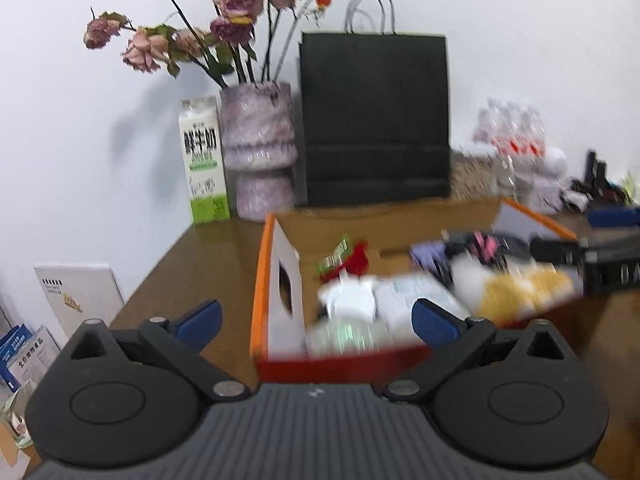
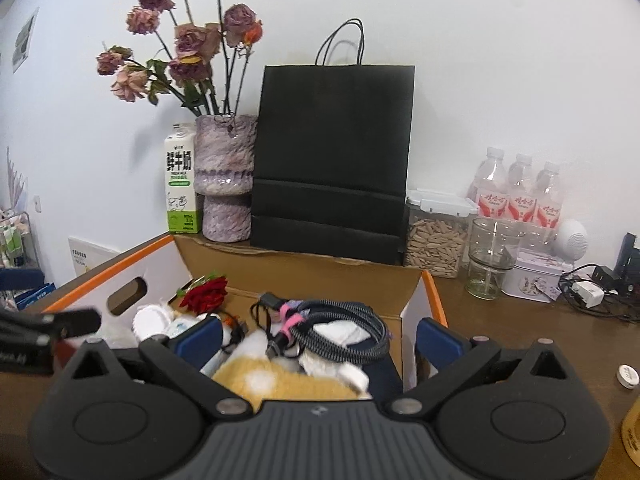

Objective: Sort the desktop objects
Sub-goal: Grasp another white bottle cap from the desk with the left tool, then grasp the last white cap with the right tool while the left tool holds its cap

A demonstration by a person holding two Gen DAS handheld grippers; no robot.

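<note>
Nearest the right wrist lens, the right gripper (image 2: 318,338) stood wide, its blue pads (image 2: 200,340) clear of everything, nothing held. Between and beyond them sat the cardboard box (image 2: 434,296), orange-edged, already loaded: a coiled braided cable (image 2: 344,322) at twelve o'clock from the claw, a yellow-and-white plush (image 2: 280,380) directly under the fingers, a red rose (image 2: 206,294) at ten o'clock. At about nine o'clock the left gripper (image 2: 52,326) reached in from the frame edge.

Seen from the left wrist, the left gripper (image 1: 316,320) was likewise spread wide and empty, hovering over the near corner of the same box; the contents there were smeared by blur, so only pale packets (image 1: 416,300) could be made out.

Loose items apparently not yet sorted lay on the table (image 2: 520,332) at two to three o'clock of the right claw: a glass jar (image 2: 490,258), a small tin (image 2: 536,276), a white charger (image 2: 586,294) with tangled wires.

My judgement: both claws were free for the next pick. Doing it well would mean taking one item at a time, approaching the charger body rather than its wires, and keeping clear of the glass.
</note>
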